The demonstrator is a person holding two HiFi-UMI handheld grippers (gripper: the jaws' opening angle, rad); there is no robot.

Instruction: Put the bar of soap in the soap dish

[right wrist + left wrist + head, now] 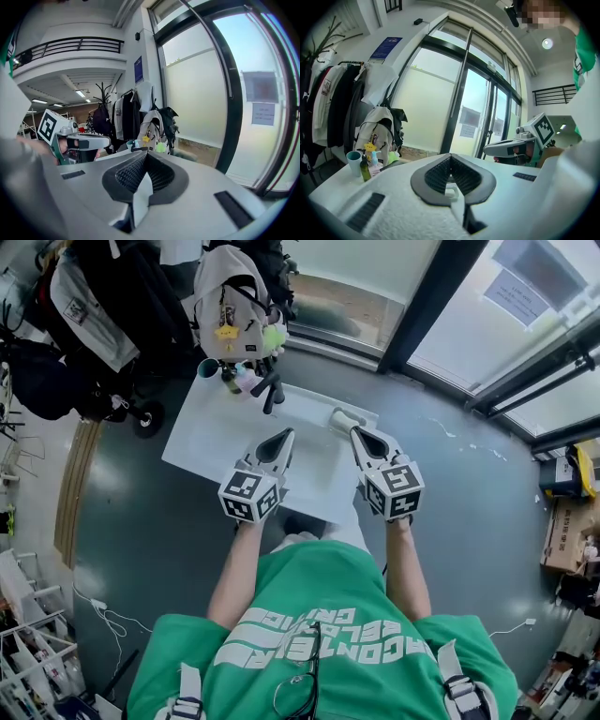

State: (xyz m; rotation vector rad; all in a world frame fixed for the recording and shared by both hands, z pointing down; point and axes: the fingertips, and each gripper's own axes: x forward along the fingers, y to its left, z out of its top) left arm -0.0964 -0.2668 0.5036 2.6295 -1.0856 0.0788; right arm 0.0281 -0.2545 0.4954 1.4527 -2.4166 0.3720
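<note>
White table point(214, 439), soap dish point(345, 417) just beyond closed right tongs point(357, 432)

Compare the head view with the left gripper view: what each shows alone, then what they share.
Head view only: the grey floor, the glasses hung on the green shirt. Left gripper view only: a ceiling lamp, a blue wall poster, a balcony railing. Both: the backpack, the teal cup, and the left tool and right tool, each shut.

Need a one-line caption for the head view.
Green-shirted person holds left gripper and right gripper, both shut and empty, above a white table.
</note>
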